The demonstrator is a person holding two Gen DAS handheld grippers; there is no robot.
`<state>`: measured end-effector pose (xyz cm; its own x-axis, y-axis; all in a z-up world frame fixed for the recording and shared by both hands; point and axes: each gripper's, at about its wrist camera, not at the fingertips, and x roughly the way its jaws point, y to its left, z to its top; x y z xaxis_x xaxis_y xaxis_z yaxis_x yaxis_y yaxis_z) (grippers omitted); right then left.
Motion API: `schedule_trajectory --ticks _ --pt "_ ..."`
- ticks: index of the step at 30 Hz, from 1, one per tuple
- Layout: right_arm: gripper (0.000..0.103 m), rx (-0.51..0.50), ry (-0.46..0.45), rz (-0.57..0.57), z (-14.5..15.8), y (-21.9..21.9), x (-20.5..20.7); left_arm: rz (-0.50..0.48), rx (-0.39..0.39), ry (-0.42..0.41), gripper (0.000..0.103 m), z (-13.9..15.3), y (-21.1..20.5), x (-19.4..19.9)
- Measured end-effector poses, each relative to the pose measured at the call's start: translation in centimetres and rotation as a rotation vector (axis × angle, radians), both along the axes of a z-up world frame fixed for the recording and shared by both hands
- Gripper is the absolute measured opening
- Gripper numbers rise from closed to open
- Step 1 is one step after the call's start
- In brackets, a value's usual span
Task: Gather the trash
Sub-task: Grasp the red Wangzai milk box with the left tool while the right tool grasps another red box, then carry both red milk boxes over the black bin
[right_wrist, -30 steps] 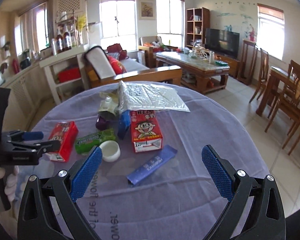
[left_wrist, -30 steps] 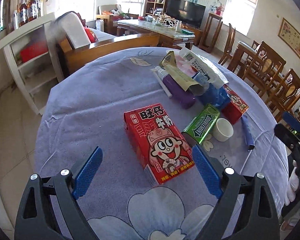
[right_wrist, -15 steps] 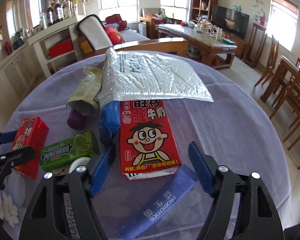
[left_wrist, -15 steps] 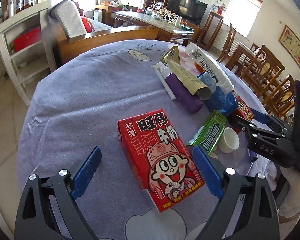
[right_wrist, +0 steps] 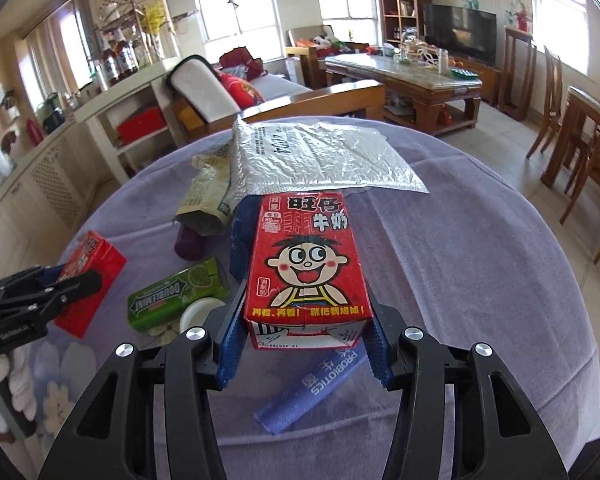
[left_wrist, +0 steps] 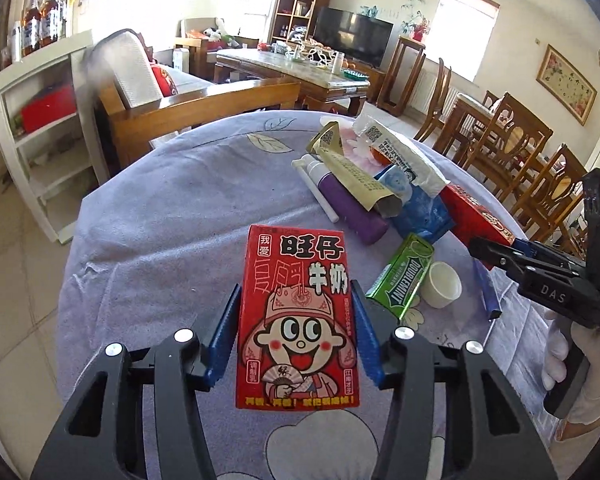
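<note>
Trash lies on a round table with a purple cloth [left_wrist: 172,220]. My left gripper [left_wrist: 296,344] is shut on a red milk carton [left_wrist: 298,320], its blue pads [left_wrist: 224,332] pressed on both long sides. My right gripper [right_wrist: 306,340] is shut on a second red milk carton [right_wrist: 306,264], which also shows in the left wrist view [left_wrist: 476,216]. Between them lie a green gum pack [left_wrist: 402,280], a white cap [left_wrist: 442,284], a purple bottle [left_wrist: 352,212], a blue pouch [left_wrist: 416,204] and a blue probiotics sachet [right_wrist: 312,388].
A silver foil mailer [right_wrist: 320,160] lies over the far end of the right carton, next to a crumpled yellowish bag [right_wrist: 208,200]. A wooden sofa [left_wrist: 204,108], a white shelf [left_wrist: 32,128] and dining chairs [left_wrist: 512,148] stand around the table.
Both grippers have moved forward onto their cartons and closed on them. A second ago both stood wide open and further back.
</note>
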<state>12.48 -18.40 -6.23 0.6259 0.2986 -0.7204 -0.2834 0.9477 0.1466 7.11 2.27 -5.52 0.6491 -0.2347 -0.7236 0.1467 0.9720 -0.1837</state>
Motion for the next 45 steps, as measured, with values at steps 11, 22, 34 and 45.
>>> schedule_trajectory --ticks 11,22,34,45 --pt "0.051 0.126 -0.105 -0.031 3.3 -3.6 -8.0 -0.130 -0.037 -0.145 0.052 3.2 -3.0 -3.3" --pt "0.051 0.220 -0.247 -0.161 6.7 -11.1 -18.0 -0.377 -0.017 -0.291 0.052 6.6 -13.0 -8.6" --pt "0.051 0.188 -0.366 -0.494 7.9 -23.2 -27.5 -0.701 -0.052 -0.329 0.052 7.3 -27.1 -12.7" --pt "0.051 0.152 -0.375 -0.795 5.6 -33.2 -35.4 -0.923 -0.157 -0.245 0.052 5.3 -38.3 -14.3"
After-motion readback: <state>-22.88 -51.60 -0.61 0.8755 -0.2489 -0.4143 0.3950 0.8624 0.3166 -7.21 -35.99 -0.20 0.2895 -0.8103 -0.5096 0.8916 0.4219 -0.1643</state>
